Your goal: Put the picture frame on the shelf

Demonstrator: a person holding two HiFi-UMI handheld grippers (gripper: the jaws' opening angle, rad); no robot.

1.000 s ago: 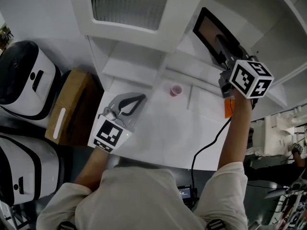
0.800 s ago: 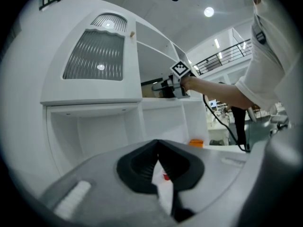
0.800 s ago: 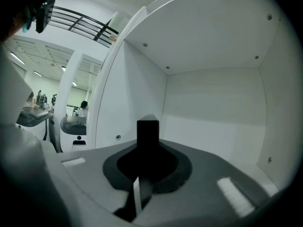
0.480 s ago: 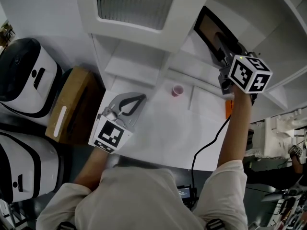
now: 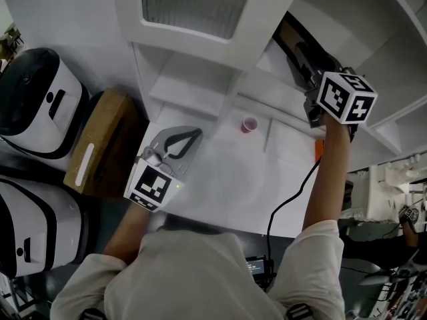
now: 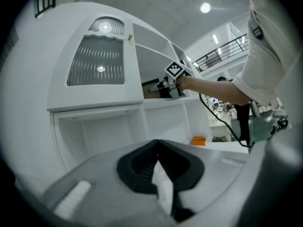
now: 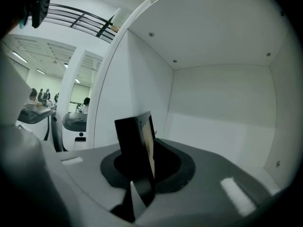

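The black picture frame [image 5: 291, 35] stands upright on the white upper shelf [image 5: 270, 62], leaning slightly. In the right gripper view the picture frame [image 7: 135, 145] rises between the two jaws. My right gripper [image 5: 308, 62] reaches into that shelf compartment. Its jaws have just been opening, and a thin gap shows beside the frame's lower edge, so the pads no longer press on it. My left gripper [image 5: 193, 135] hovers low over the white counter [image 5: 227, 185], its tips together and nothing between them. In its own view the left gripper [image 6: 157, 145] points at the lower shelf openings.
A small pink cup [image 5: 248, 124] and an orange object [image 5: 318, 151] sit on the counter. A ribbed-glass cabinet door [image 5: 193, 5] hangs open above. A cardboard box [image 5: 100, 142] and two white-and-black appliances [image 5: 37, 99] stand at the left. A black cable [image 5: 287, 205] crosses the counter's near edge.
The head view has shifted slightly, so less of the frame's face shows. Both grippers have stayed where they were, the right one at the frame on the shelf.
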